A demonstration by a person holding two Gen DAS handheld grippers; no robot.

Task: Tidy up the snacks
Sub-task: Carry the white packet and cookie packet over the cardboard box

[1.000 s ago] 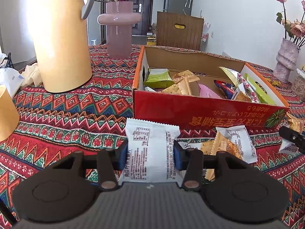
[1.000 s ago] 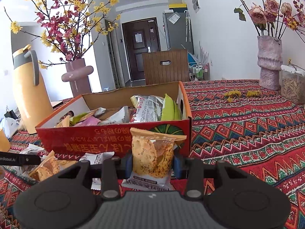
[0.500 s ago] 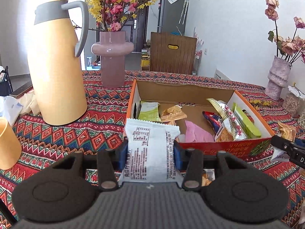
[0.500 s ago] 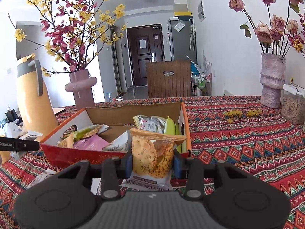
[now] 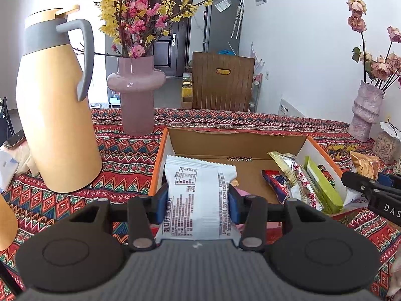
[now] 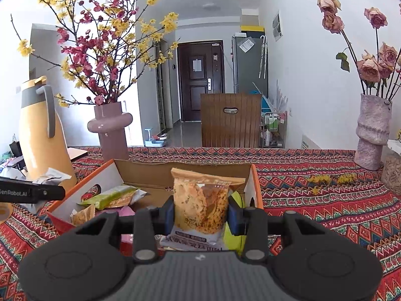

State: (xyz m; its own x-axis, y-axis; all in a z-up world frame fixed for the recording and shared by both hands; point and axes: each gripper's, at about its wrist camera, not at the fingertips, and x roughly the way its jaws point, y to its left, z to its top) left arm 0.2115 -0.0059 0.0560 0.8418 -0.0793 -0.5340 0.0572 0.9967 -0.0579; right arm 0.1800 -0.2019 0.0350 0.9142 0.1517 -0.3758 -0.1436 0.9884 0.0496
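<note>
My left gripper [image 5: 198, 202] is shut on a white snack packet [image 5: 198, 193] with printed text, held upright above the near left part of the open cardboard box [image 5: 235, 143]. My right gripper [image 6: 200, 212] is shut on an orange snack packet [image 6: 201, 200], held over the near right end of the same box [image 6: 185, 173]. Several snack packets lie inside the box, among them a green one [image 6: 110, 197] and a striped one [image 5: 298, 175]. The right gripper's finger [image 5: 371, 190] shows at the right edge of the left wrist view.
A yellow thermos jug [image 5: 55, 110] and a pink vase [image 5: 136, 95] with blossoms stand left of the box. A mottled vase [image 6: 371, 135] with dried roses stands at the far right on the patterned tablecloth [image 6: 325, 200]. A wooden chair back [image 6: 230, 120] is behind the table.
Both grippers have risen with their packets and moved forward from in front of the box to above its near wall; the box interior now shows below them.
</note>
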